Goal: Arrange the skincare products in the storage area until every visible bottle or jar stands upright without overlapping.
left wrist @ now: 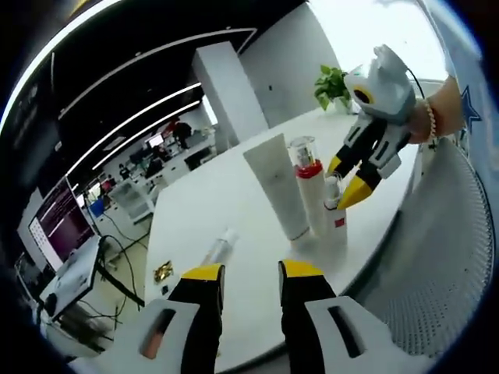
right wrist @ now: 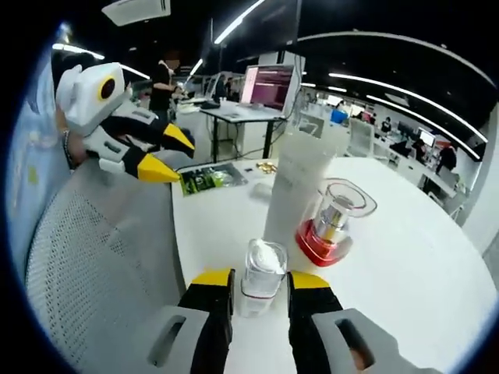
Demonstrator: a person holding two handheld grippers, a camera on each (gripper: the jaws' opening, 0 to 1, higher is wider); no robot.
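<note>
Small bottle's [right wrist: 261, 276] lower body hidden between right gripper's [right wrist: 261, 284] tips.

On the white table [left wrist: 234, 195], three products crowd together: a tall white tube [left wrist: 277, 185], a red-collared pump bottle [left wrist: 310, 187] just beside it, and a small clear-capped bottle [left wrist: 334, 214] against that. Little room separates them. The right gripper [left wrist: 349, 181] closes off the side by the small bottle. A clear bottle [left wrist: 220, 248] lies on its side apart, with open tabletop around it. The mesh chair back [right wrist: 101, 257] borders the table edge.
</note>
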